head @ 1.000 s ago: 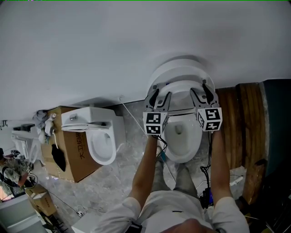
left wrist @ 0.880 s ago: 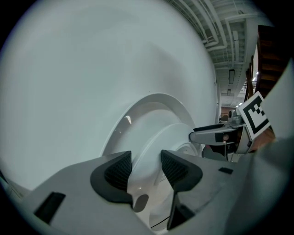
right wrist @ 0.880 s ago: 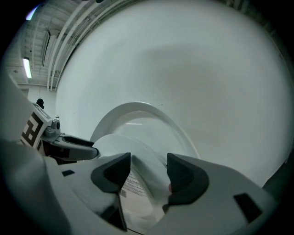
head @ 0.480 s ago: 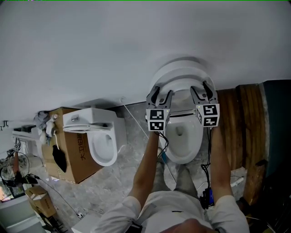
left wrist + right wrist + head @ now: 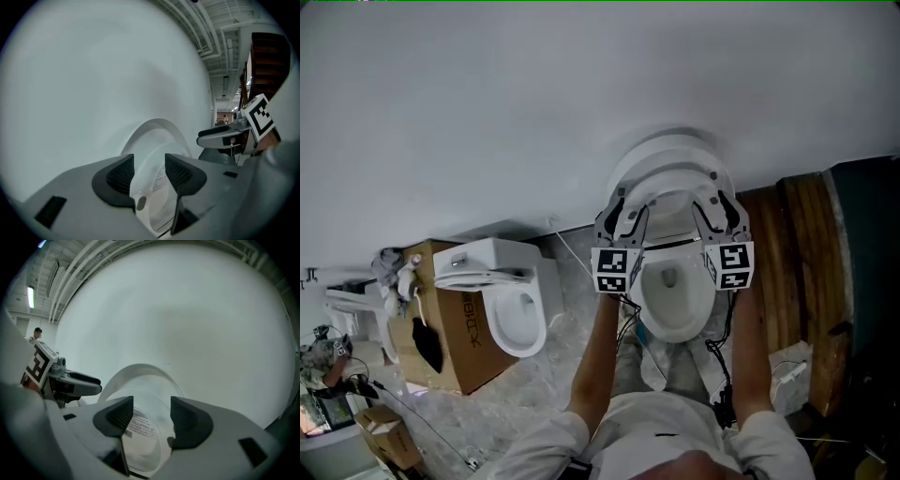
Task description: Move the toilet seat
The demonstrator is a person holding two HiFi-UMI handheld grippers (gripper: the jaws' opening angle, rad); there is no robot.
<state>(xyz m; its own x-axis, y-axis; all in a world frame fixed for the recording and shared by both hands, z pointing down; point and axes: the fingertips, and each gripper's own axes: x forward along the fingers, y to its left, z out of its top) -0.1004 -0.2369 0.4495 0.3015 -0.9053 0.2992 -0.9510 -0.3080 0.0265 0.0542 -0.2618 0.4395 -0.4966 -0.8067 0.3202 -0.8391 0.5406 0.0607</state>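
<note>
- Above the toilet bowl, the toilet seat hung half-raised, long axis pointing away toward the wall.
- Left tongs pinched its left rim, right tongs its right rim, both equally near.

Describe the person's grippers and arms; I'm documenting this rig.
The left gripper and right gripper each have a grey body, two dark ribbed fingers and a white cube bearing black square markers. Thin black cables trail beneath them. The forearms are bare; light short sleeves show at the shoulders.
</note>
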